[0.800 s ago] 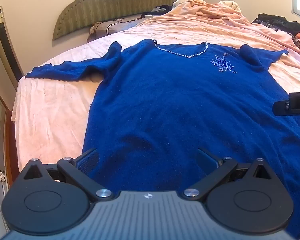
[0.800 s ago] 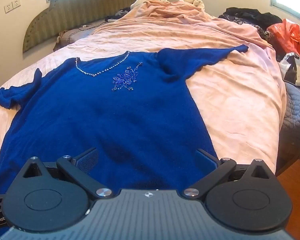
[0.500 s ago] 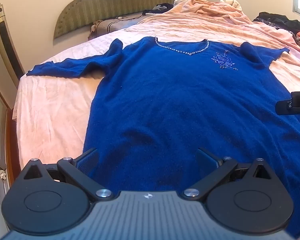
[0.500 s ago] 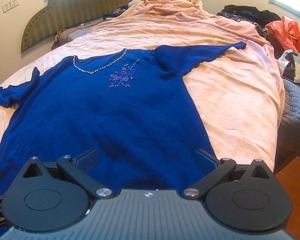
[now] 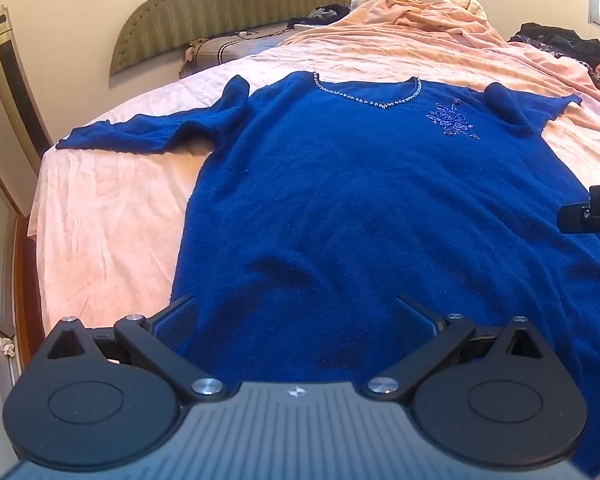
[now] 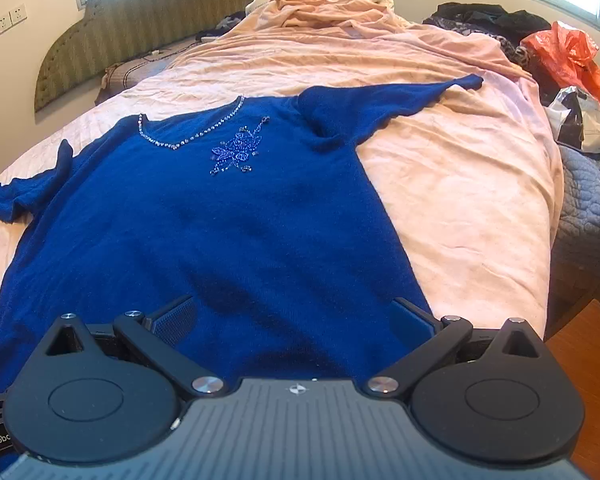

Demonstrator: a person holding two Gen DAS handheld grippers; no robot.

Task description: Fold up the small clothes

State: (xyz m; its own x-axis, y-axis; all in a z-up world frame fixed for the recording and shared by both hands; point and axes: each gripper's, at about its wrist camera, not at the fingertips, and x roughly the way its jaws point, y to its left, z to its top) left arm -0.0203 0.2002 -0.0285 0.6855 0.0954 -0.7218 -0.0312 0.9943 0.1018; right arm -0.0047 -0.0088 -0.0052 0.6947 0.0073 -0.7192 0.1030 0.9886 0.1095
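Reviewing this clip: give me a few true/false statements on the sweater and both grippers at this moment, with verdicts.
1. The blue knit sweater lies spread flat on the pink bedsheet. True.
2. Both sleeves are folded across the chest. False: both stretch outward.
3. The left gripper is open. True.
4. The right gripper is shut on the hem. False: it is open, holding nothing.
5. The beaded flower faces up. True.

Pink-sheeted bed (image 5: 100, 216) under a flat blue sweater (image 5: 380, 208)

Fuzzy matt knit sweater (image 5: 380, 200) with glinting beads, on a creased cloth sheet (image 5: 108, 232); matt black plastic tongs (image 5: 296, 316).
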